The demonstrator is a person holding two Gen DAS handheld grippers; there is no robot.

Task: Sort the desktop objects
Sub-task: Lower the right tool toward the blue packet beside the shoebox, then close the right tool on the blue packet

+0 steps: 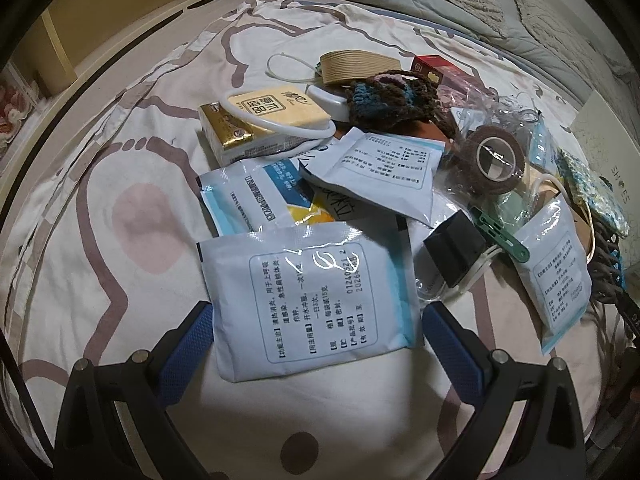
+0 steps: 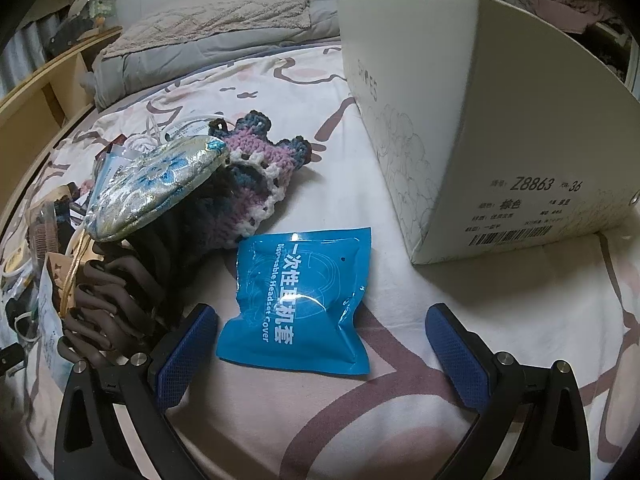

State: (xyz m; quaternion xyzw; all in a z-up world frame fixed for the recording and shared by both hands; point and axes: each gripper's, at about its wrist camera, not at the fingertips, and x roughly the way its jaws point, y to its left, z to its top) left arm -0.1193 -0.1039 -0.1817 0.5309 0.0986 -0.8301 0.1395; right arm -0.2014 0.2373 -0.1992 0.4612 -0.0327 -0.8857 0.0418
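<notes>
A pile of small items lies on a patterned bedsheet. In the left wrist view, my left gripper (image 1: pixel 316 320) is open, its blue pads on either side of a white medicine sachet (image 1: pixel 308 300) without touching it. More sachets (image 1: pixel 380 168), a yellow tissue pack (image 1: pixel 276 114), a brown tape roll (image 1: pixel 494 164) and a black clip (image 1: pixel 454 250) lie beyond. In the right wrist view, my right gripper (image 2: pixel 320 320) is open around the near end of a blue headset-cover packet (image 2: pixel 300 300). A brocade pouch (image 2: pixel 156 188) and crochet piece (image 2: pixel 260 176) sit to its left.
A white shoe box (image 2: pixel 500 120) stands at the right, close to the blue packet; its edge (image 1: pixel 604 152) also shows in the left wrist view. A brown hair claw (image 2: pixel 108 300) lies beside the right gripper's left finger. Grey quilt (image 2: pixel 208 32) at the back; wooden shelf (image 2: pixel 48 80) at left.
</notes>
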